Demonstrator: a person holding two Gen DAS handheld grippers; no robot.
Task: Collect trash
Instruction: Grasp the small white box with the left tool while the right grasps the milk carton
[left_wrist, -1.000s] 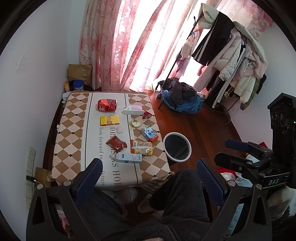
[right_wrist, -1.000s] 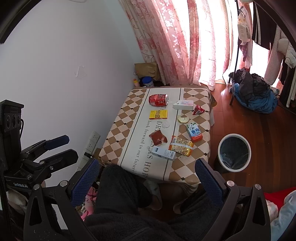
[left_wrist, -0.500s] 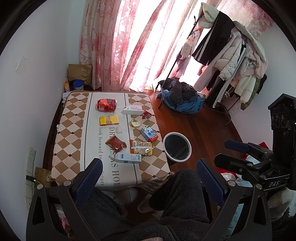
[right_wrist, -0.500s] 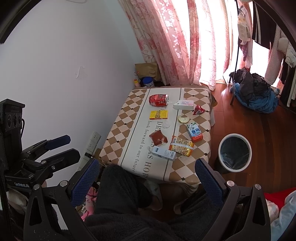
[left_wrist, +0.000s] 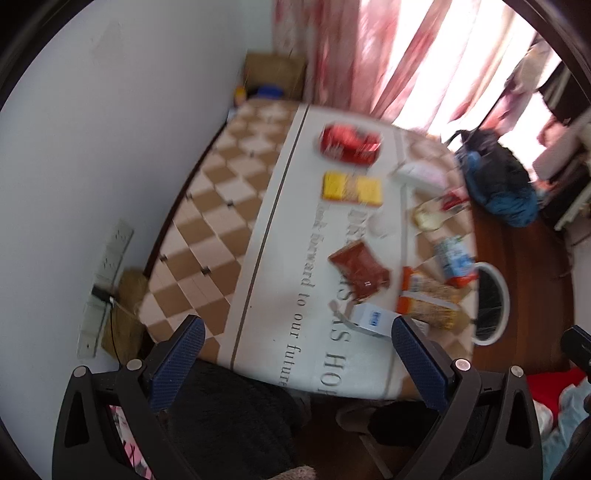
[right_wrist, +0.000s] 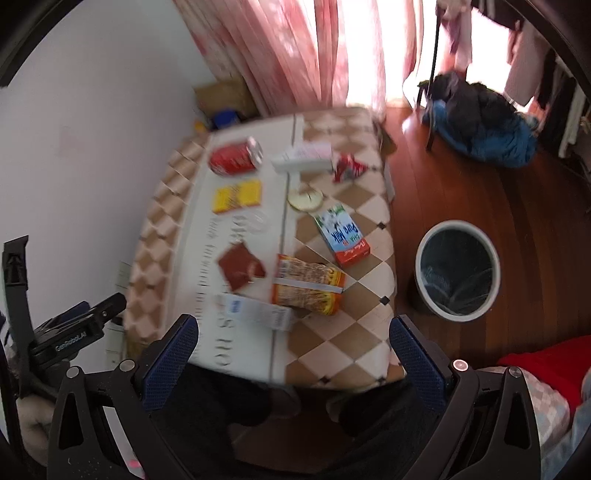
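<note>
No collection is evident. All the litter lies on the table (right_wrist: 325, 354): crushed red can (right_wrist: 236, 158), yellow packet (right_wrist: 238, 195), brown wrapper (right_wrist: 241, 266), milk carton (right_wrist: 342, 235), noodle packet (right_wrist: 308, 284), white box (right_wrist: 258, 312) and others. The bin (right_wrist: 457, 268) stands on the floor just beside the table's right edge; its contents cannot be made out. The left gripper (left_wrist: 295, 360) and right gripper (right_wrist: 293, 356) both stand with jaws apart, holding nothing. The white box lies nearest, just ahead of the right gripper's fingertips.
</note>
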